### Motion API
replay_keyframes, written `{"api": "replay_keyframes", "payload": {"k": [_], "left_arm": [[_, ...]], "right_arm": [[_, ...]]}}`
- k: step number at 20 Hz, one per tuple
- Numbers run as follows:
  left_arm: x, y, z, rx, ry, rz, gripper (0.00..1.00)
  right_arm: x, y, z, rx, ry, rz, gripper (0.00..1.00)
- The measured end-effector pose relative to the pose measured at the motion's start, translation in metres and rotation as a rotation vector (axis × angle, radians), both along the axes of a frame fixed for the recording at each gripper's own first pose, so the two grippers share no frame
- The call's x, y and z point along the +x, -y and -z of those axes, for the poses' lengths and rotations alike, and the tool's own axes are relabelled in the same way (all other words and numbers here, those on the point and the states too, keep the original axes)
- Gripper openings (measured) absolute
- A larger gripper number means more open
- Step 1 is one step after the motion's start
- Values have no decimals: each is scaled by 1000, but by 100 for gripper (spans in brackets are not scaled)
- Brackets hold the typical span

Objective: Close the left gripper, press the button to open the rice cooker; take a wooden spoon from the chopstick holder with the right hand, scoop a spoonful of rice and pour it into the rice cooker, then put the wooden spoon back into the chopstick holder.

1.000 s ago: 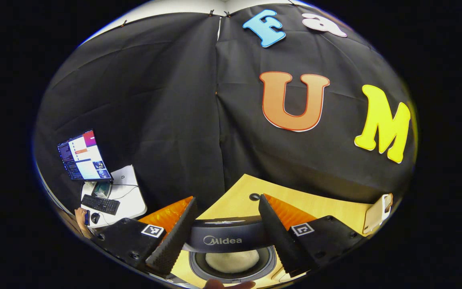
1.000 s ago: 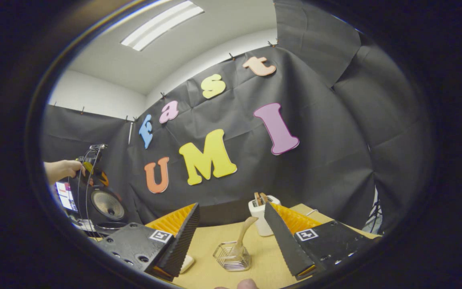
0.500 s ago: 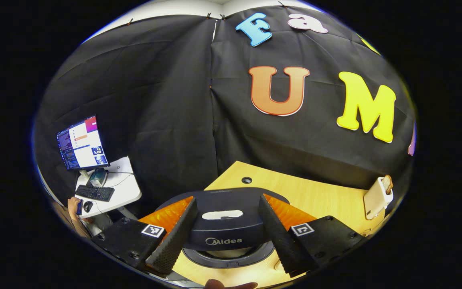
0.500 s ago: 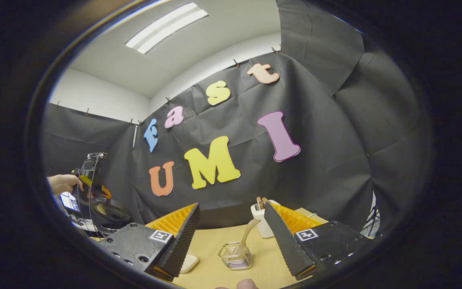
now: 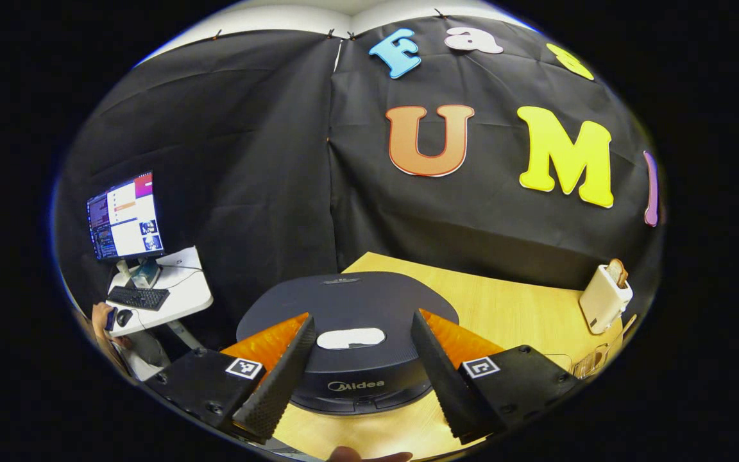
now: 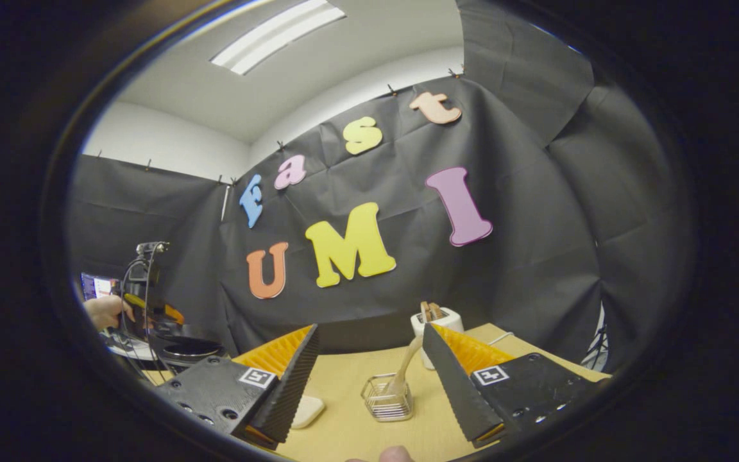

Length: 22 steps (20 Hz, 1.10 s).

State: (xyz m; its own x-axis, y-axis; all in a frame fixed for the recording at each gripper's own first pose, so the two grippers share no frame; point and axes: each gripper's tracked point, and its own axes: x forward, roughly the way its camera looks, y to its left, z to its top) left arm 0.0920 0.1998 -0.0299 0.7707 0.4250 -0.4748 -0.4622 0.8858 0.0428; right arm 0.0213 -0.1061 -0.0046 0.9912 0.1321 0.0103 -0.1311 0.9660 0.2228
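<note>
- In the left gripper view, we are seeing the left gripper (image 5: 360, 359) at the bottom of the picture, its two black ridged fingers (image 5: 278, 385) standing well apart with nothing between them.
- We are looking past those fingers at the dark rice cooker (image 5: 347, 308), which is sitting on the wooden table (image 5: 504, 308) with its lid lying down flat; a pale oval patch (image 5: 350, 338) is showing on top of the lid, in line with the gap between the fingers.
- We are finding a white chopstick holder (image 5: 603, 298) standing at the far right of the table, with a brown piece sticking out of its top, and a wire basket (image 5: 591, 364) just in front of it at the picture's edge.
- We are noting a side desk (image 5: 177, 289) at the left, carrying a lit monitor (image 5: 124, 215) and a keyboard (image 5: 138, 298).
- In the right gripper view, we are seeing the right gripper (image 6: 369, 378) with its jaws likewise spread wide and holding nothing.
- Between its fingers we are seeing the wire basket (image 6: 387, 398) on the table (image 6: 344, 391), with the wooden spoon (image 6: 406, 366) leaning in it, handle tilted up to the right.
- The white chopstick holder (image 6: 437, 321) is standing just behind the basket.
- A pale flat object (image 6: 308, 410) is lying on the table beside the near finger.
- At the far left, a hand (image 6: 105, 311) is holding the left gripper (image 6: 151, 311) above the rice cooker (image 6: 186, 350).
</note>
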Motion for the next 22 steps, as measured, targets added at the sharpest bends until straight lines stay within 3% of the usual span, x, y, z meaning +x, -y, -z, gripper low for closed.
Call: {"api": "replay_keyframes", "payload": {"k": [1,2,9,15,17,18,22], "left_arm": [[-2,0,3,14,6,7,97],[-3,1,6,28,16,12,97],[-17,7,37,73,47,30,97],[-20,10,43,126,130,37,96],[-19,9,43,155,175,40,97],[-18,9,43,174,197,43,97],[-19,12,50,196,221,88,97]], "right_arm": [[-2,-2,2,-19,-2,-1,90],[-2,-5,3,-37,-3,0,95],[-7,-25,15,-95,-15,-11,95],[-10,-44,26,-102,-36,-24,95],[-12,-51,28,-100,-40,-31,91],[-11,-55,30,-101,-41,-35,95],[-9,-71,35,-100,-58,-58,95]]}}
